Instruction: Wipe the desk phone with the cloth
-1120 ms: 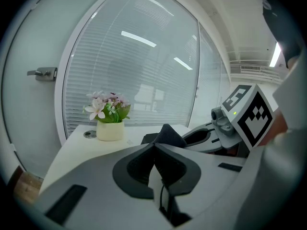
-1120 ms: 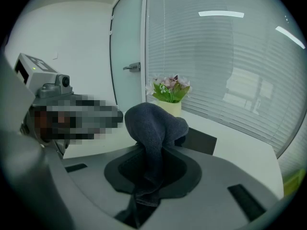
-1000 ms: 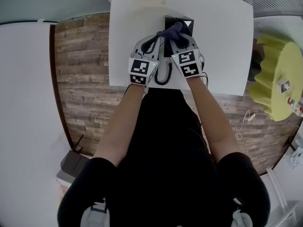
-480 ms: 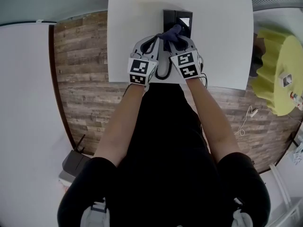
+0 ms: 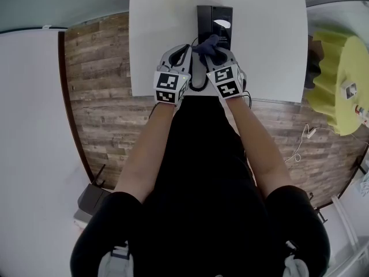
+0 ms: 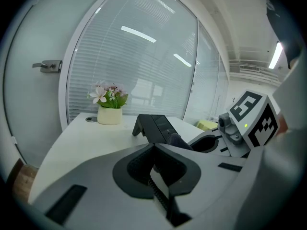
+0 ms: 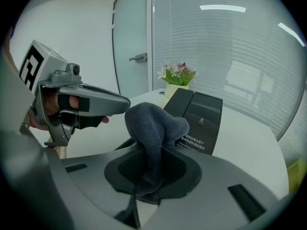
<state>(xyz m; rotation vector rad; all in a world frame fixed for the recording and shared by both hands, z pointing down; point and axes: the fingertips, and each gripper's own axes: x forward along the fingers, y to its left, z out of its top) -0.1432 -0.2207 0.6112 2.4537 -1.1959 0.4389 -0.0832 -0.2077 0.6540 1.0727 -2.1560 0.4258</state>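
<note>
A white table carries a black desk phone near its middle. A small flower pot stands at its far edge.

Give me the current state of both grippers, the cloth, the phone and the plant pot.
left gripper: shut, nothing held.
right gripper: shut on the cloth.
cloth: bunched, pinched at its lower part, top standing free; contact with the phone cannot be told.
desk phone: on the white table, face tilted up.
flower pot: upright at the table's far edge.
</note>
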